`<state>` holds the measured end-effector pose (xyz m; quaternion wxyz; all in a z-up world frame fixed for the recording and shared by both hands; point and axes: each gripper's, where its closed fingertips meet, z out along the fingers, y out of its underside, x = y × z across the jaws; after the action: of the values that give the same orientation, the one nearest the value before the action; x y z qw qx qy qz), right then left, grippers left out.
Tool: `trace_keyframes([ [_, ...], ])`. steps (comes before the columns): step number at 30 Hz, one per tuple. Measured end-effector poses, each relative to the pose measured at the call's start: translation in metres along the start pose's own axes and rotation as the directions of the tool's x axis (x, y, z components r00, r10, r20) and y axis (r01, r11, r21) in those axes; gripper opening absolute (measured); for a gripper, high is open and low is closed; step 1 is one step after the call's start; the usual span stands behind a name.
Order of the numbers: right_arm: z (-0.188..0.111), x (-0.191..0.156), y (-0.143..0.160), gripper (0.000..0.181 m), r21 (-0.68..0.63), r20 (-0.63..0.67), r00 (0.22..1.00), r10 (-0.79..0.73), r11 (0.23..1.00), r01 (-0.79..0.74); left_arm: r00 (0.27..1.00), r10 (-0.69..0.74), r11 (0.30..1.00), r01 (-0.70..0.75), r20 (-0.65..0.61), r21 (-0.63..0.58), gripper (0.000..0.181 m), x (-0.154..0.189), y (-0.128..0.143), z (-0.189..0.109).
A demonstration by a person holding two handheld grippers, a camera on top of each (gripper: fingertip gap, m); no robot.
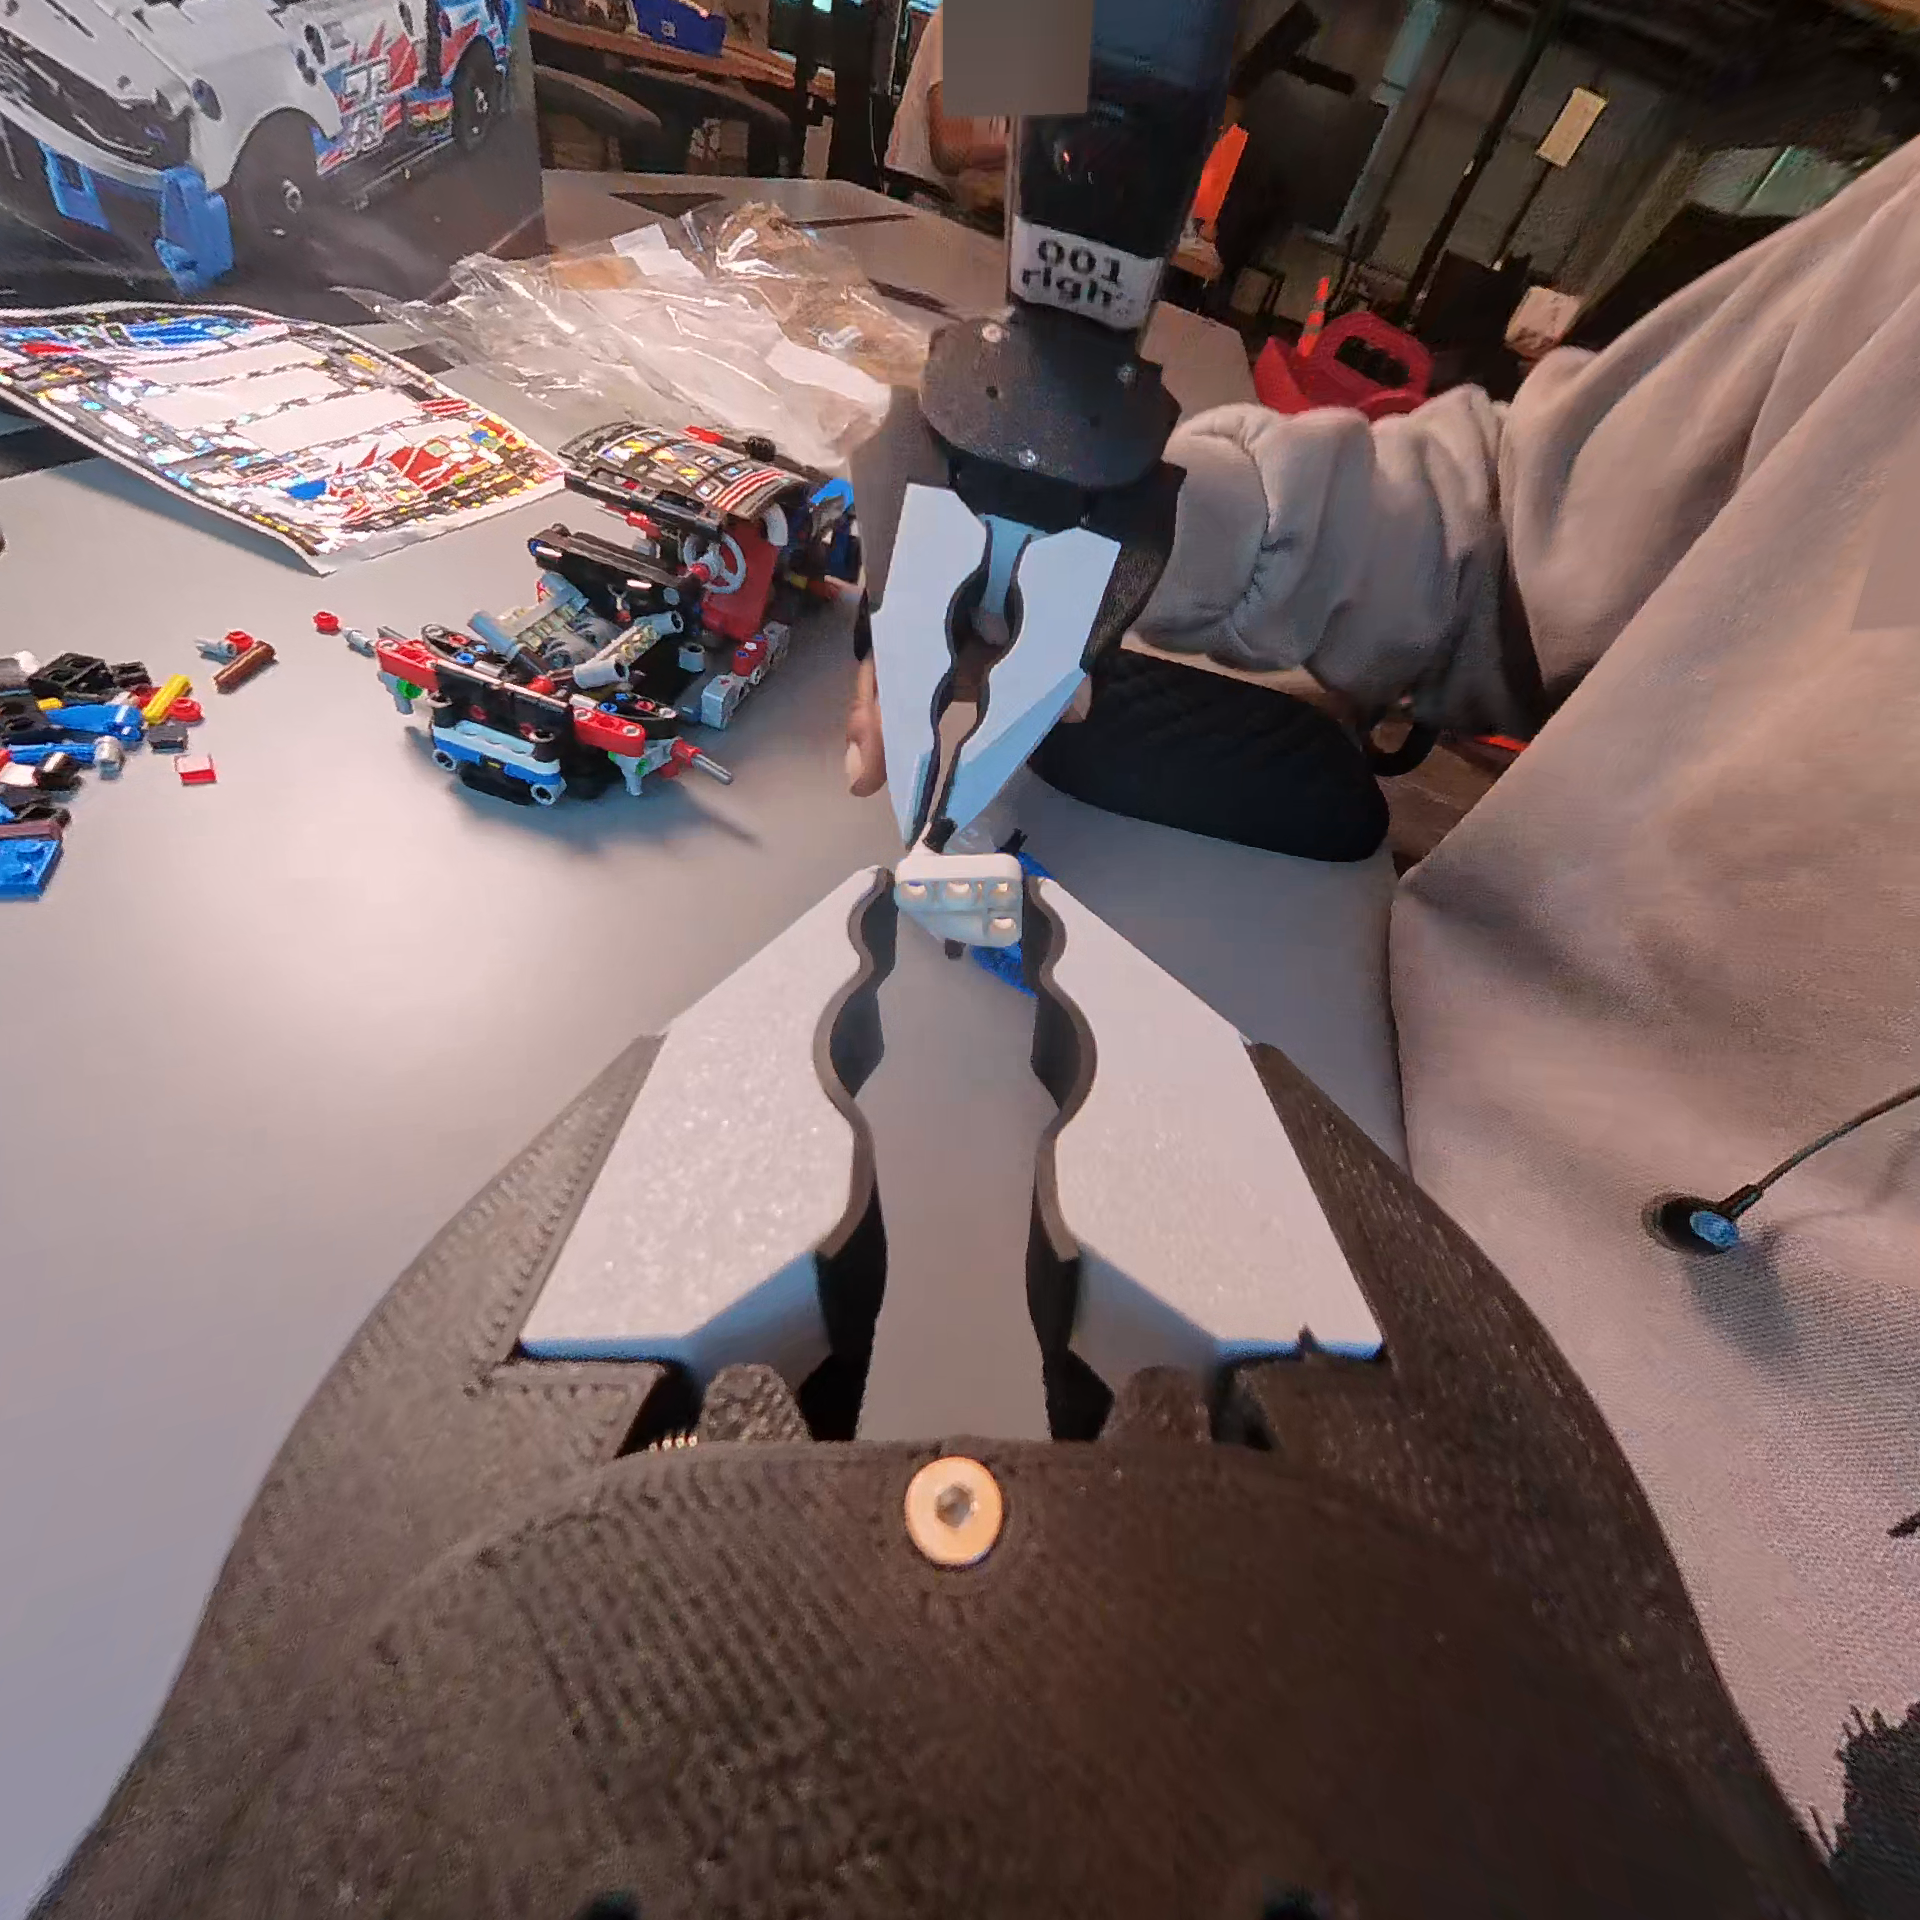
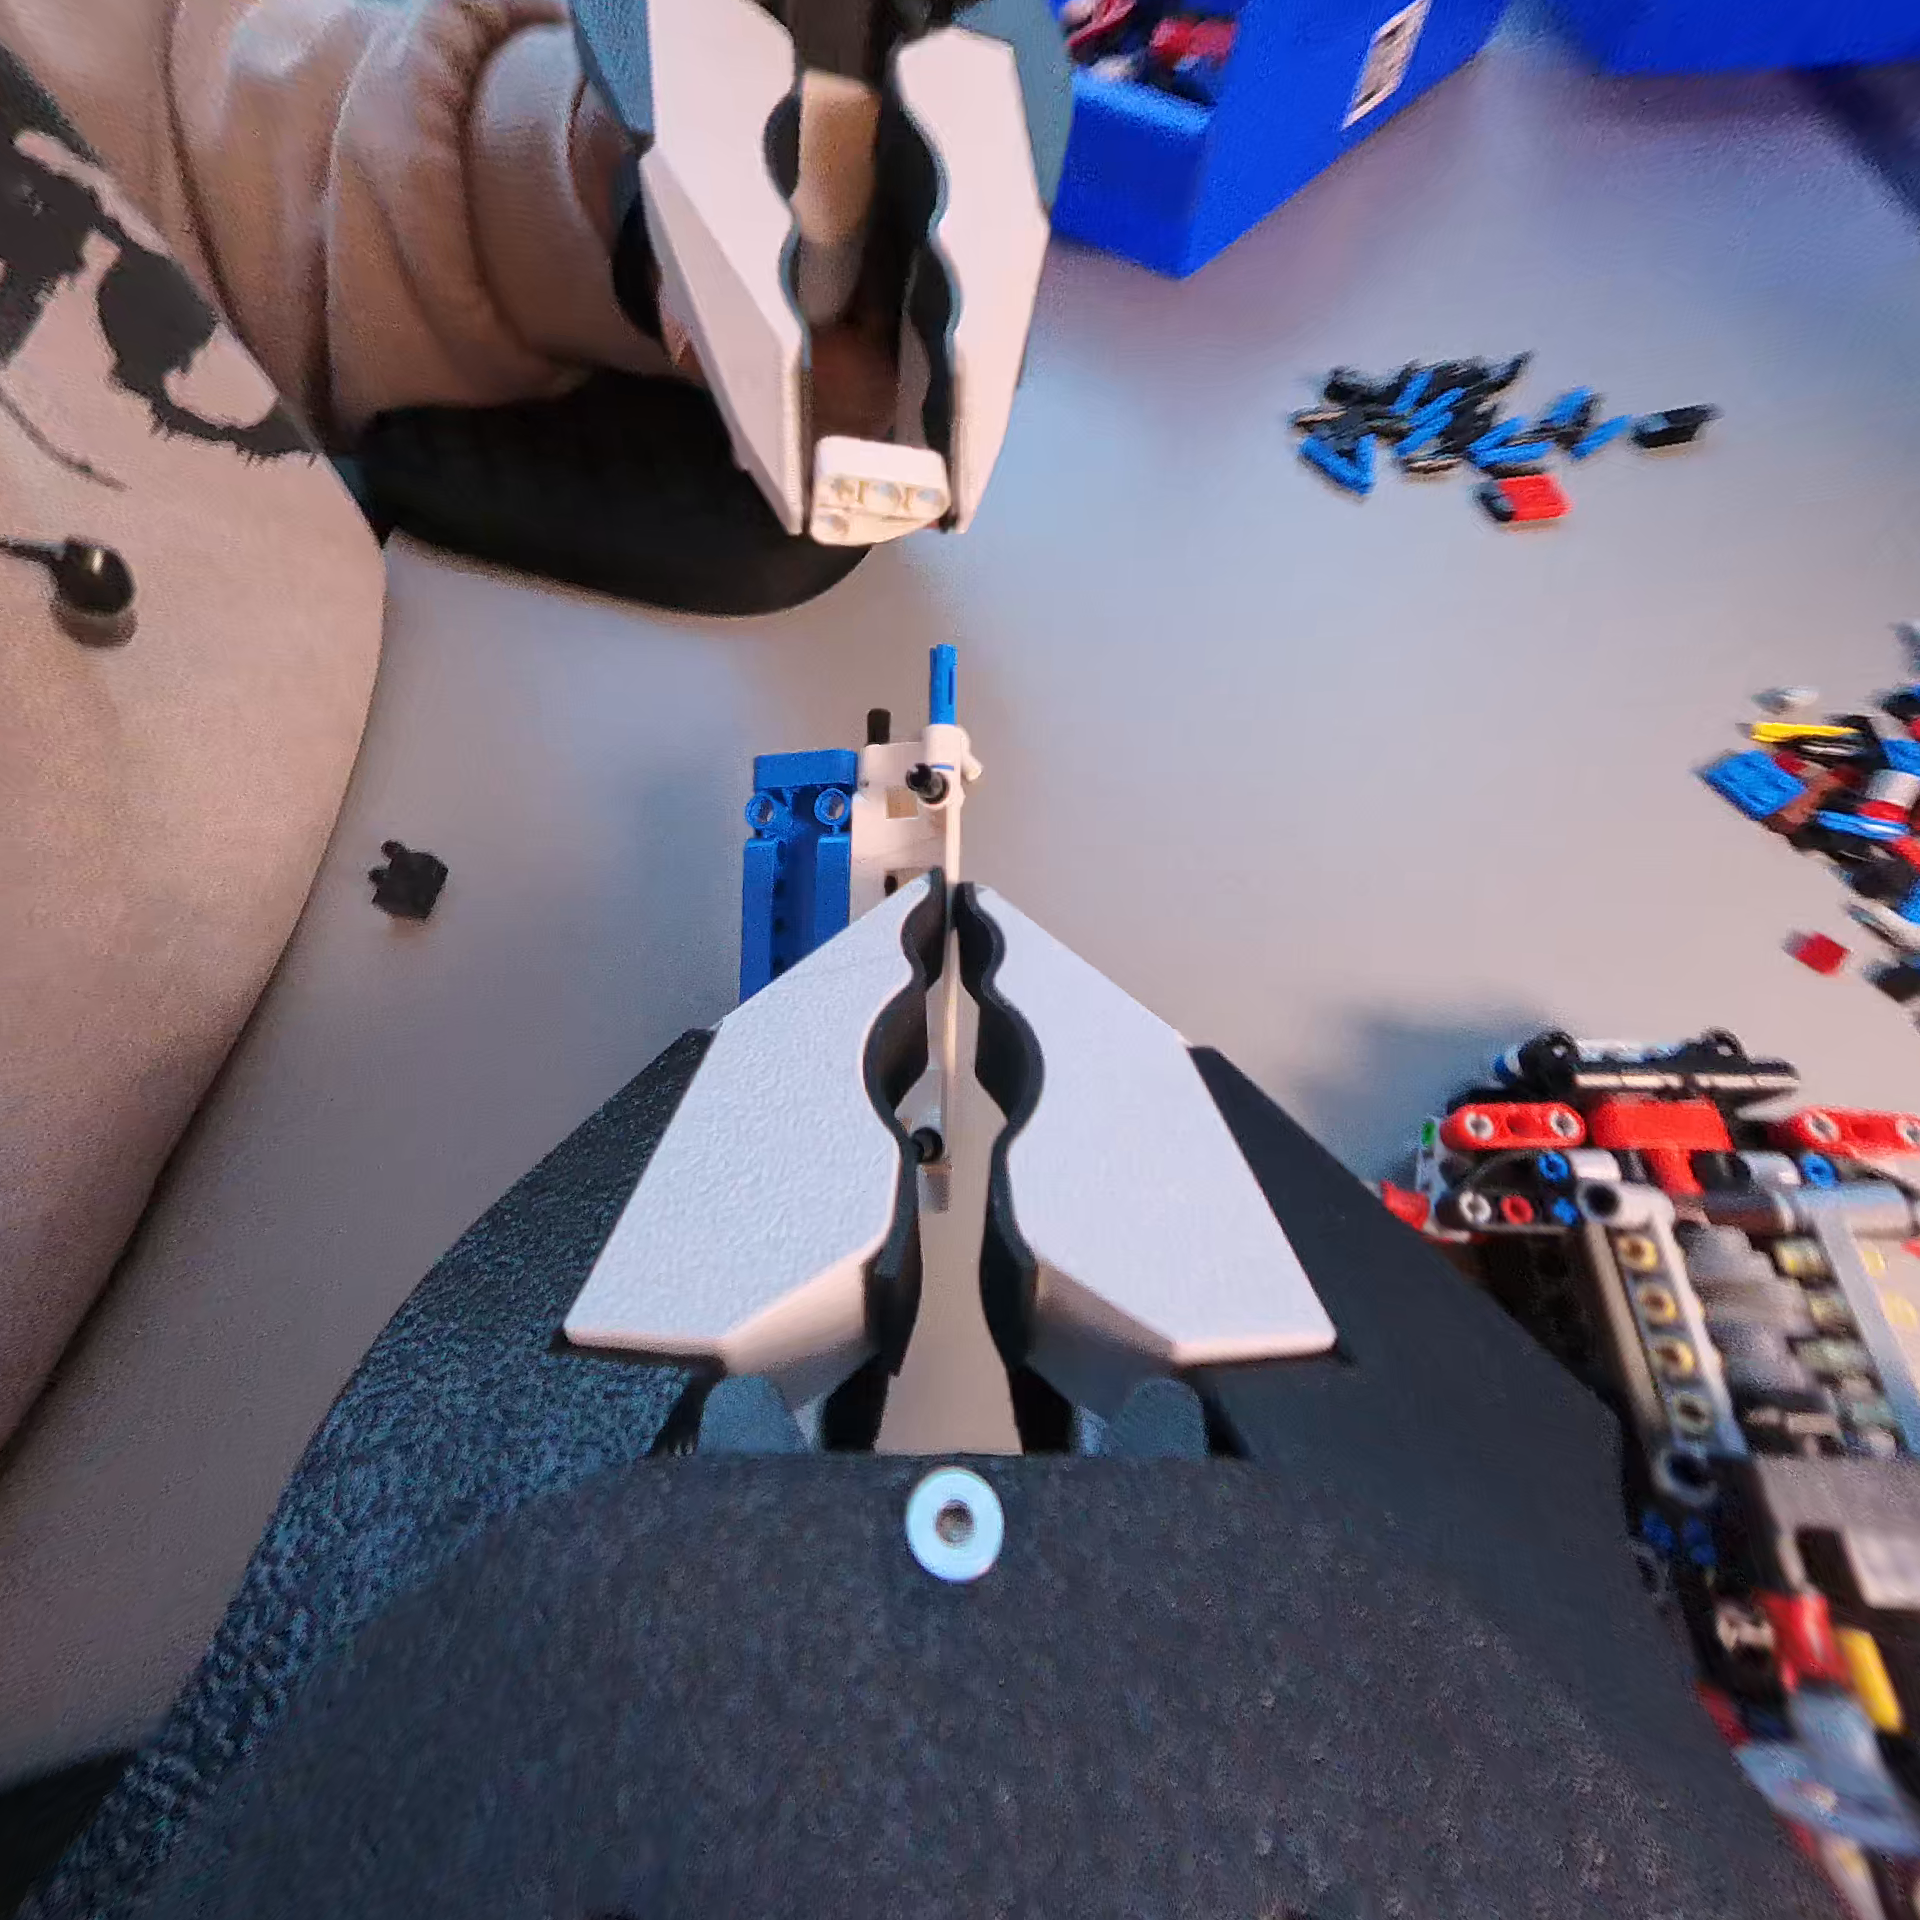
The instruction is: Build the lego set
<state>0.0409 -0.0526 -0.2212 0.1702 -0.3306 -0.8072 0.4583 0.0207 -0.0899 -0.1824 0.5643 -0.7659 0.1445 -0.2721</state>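
My left claw (image 1: 961,894) is clamped on a small white L-shaped beam (image 1: 961,896) with round pin holes, pinched right at the fingertips; from the right wrist camera the same beam (image 2: 881,488) sits between the tips of that claw (image 2: 881,499), raised above the tabletop (image 2: 1299,727). My right claw (image 2: 951,899) is closed on a thin white panel of a small white-and-blue sub-assembly (image 2: 914,800), which stands up from the tips with a blue pin (image 2: 942,686) on top, black pins in its side and a blue beam block (image 2: 795,862) on its left. From the left wrist camera the right claw (image 1: 940,821) comes down from above and its tips meet the white beam's upper edge, so the 2 pieces are touching or just apart; I cannot tell which.

A single black connector (image 2: 407,878) lies on the tabletop left of the sub-assembly. The half-built car chassis (image 1: 623,644), red, black and grey, rests well to one side. Beyond it lie the sticker sheet (image 1: 260,416), crumpled clear bags (image 1: 665,301) and the set's box (image 1: 239,135). Loose parts (image 1: 73,727) are scattered near the table's edge, another blue-and-black cluster (image 2: 1475,431) lies farther out, and a blue bin (image 2: 1226,156) stands behind. A grey sleeve (image 1: 1403,540) covers the arm holding the right claw.
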Motion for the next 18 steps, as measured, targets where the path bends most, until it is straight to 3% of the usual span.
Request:
trace_keyframes([
  [6,-0.002,-0.007,-0.007,0.000,0.090,-0.132,0.991,-0.015,0.996,0.027,0.999,0.013,1.000,-0.013,-0.031,0.001,0.022,0.002,-0.004,0.012],
  [18,-0.010,-0.009,-0.018,0.000,0.125,-0.101,0.993,-0.063,0.989,0.075,0.986,0.001,1.000,0.001,-0.164,0.013,0.022,0.010,-0.005,0.012],
])
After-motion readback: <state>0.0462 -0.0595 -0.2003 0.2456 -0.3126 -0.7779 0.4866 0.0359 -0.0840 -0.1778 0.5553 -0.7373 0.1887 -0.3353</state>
